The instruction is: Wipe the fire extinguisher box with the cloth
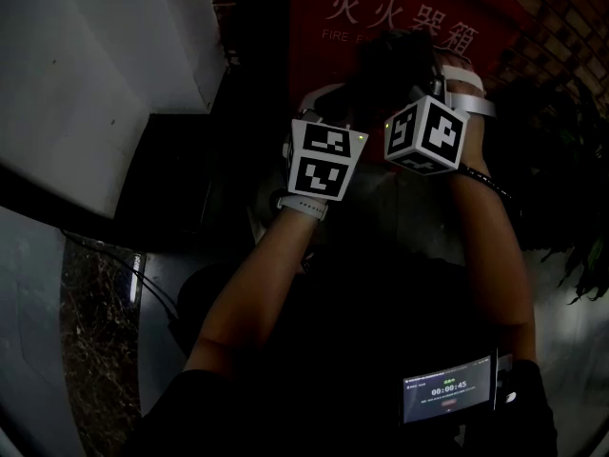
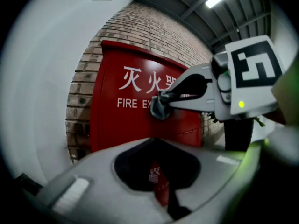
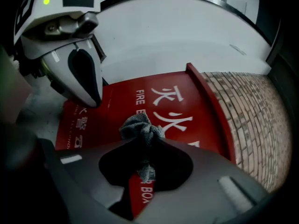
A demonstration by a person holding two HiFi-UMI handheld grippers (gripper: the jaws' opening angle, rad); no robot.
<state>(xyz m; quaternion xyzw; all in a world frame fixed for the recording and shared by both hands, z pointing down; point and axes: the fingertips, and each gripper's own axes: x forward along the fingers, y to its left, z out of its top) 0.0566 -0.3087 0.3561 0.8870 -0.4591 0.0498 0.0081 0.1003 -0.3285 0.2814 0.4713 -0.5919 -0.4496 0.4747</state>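
Note:
The red fire extinguisher box point(image 2: 133, 111) with white lettering stands against a brick wall; in the head view the box point(image 1: 333, 12) is at the top. My right gripper point(image 3: 145, 141) is shut on a bunched grey cloth point(image 3: 140, 127). From the left gripper view, the cloth point(image 2: 160, 107) hangs at the right gripper point(image 2: 170, 99) tips, right at the box's front by the lettering; contact cannot be told. My left gripper point(image 2: 153, 141) is shut with nothing in it, held beside the right one. Both marker cubes point(image 1: 324, 160) point(image 1: 428, 133) sit close together.
A brick wall point(image 2: 140, 31) runs behind the box, with a white wall point(image 2: 42, 78) to its left. Dark plant leaves point(image 1: 571, 169) hang at the right. A small screen with a timer point(image 1: 447, 388) sits at the person's waist. Marbled floor point(image 1: 95, 331) lies lower left.

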